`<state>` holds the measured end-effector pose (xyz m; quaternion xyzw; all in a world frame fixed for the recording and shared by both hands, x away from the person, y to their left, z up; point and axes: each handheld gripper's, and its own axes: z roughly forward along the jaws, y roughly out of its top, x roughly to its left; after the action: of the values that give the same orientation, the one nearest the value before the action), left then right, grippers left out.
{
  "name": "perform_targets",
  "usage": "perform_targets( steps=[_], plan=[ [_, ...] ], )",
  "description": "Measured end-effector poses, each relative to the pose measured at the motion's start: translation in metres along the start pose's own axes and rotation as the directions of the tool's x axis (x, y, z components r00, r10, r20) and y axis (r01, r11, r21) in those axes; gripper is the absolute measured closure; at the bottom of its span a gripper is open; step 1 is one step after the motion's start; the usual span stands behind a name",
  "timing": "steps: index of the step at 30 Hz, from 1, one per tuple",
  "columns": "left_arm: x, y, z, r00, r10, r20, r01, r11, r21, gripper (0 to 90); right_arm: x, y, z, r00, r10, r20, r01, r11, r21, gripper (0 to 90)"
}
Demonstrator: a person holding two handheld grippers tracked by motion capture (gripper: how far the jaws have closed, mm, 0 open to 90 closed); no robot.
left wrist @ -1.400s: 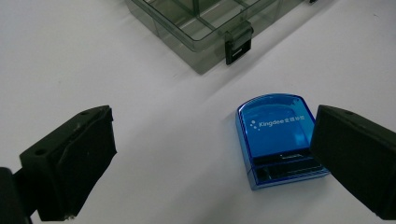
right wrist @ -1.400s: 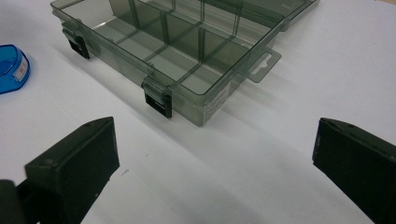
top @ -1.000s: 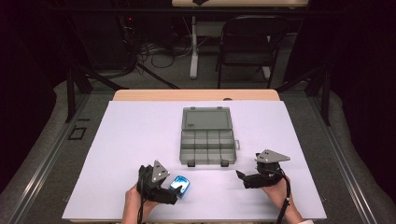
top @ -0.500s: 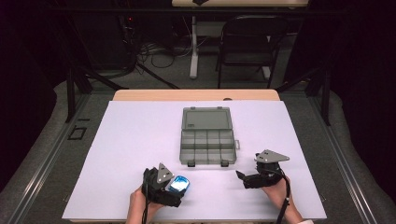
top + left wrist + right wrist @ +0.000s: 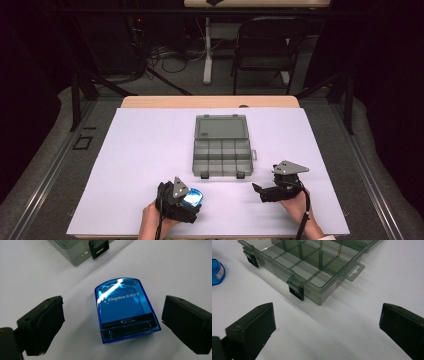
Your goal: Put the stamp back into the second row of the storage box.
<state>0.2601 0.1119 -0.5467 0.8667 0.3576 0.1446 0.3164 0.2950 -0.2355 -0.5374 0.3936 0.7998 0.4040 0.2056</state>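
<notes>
A dim room with black curtains surrounds a table (image 5: pixel 150 150) covered by a white sheet; behind it stand a dark folding chair (image 5: pixel 267 45) and a tangle of cables (image 5: pixel 170 57) on the floor.

Near the middle of the table lies a smoky grey, see-through compartment box (image 5: pixel 222 157), its lid (image 5: pixel 221 127) folded flat open on the far side. The tray is split by dividers into small cells, which look bare in the right gripper view. Two black latches (image 5: pixel 295 291) hang on its near wall, and a hang tab sticks out from its right side.

Close to the near edge, left of the box and apart from it, a small translucent blue plastic case (image 5: pixel 126 310) lies flat on the sheet. White print on its top reads "Kingdee", followed by characters too small to read. In the left gripper view one corner of the box, with a latch, shows beyond it.

The left gripper (image 5: pixel 187 202), held in the person's left hand (image 5: pixel 150 220), sits low over the blue case. Its jaws are spread wide, one on each side of the case, neither touching it.

The right gripper (image 5: pixel 262 192), in the right hand (image 5: pixel 295 207), rests near the table edge just right of the box's near corner, pointing towards it. Its jaws are likewise parted, with only bare sheet between them.
</notes>
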Motion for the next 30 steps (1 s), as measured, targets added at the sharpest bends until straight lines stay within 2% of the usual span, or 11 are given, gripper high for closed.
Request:
perform_targets(
  steps=[4, 8, 12, 13, 24, 30],
  plan=[
    [-0.0026, -0.0003, 0.0018, 1.0, 0.007, 0.0, -0.007, 1.0, 0.002, 14.9, -0.0001, -0.0004, 0.0012, 1.0, -0.007, -0.007, 0.007, 1.0, 0.002, 0.0],
    [-0.0041, -0.0008, 0.0047, 0.9999, 0.015, 0.006, -0.015, 0.9999, 0.007, 17.1, -0.0003, -0.0006, 0.0018, 0.9999, -0.008, -0.006, 0.008, 1.0, 0.006, 0.0],
    [-0.0031, -0.0017, 0.0056, 0.9999, 0.012, 0.008, -0.012, 0.9999, 0.005, 23.6, -0.0006, -0.0008, 0.002, 1.0, -0.007, -0.004, 0.007, 1.0, 0.008, 0.0],
    [-0.0027, -0.0027, 0.0064, 0.9996, 0.005, 0.028, -0.005, 1.0, 0.006, 25.4, -0.0001, -0.0009, 0.0017, 1.0, -0.007, -0.004, 0.007, 1.0, 0.009, 0.0],
    [-0.004, -0.005, 0.0091, 0.9989, -0.003, 0.047, 0.004, 1.0, -0.007, 33.6, 0.0005, -0.0006, 0.0011, 0.9999, -0.013, -0.005, 0.013, 1.0, 0.008, 0.0],
    [-0.0027, -0.0059, 0.009, 0.9983, -0.009, 0.058, 0.009, 0.9999, -0.006, 34.7, 0.0011, -0.0006, 0.0013, 0.9999, -0.011, -0.008, 0.011, 1.0, 0.012, 0.0]
  ],
)
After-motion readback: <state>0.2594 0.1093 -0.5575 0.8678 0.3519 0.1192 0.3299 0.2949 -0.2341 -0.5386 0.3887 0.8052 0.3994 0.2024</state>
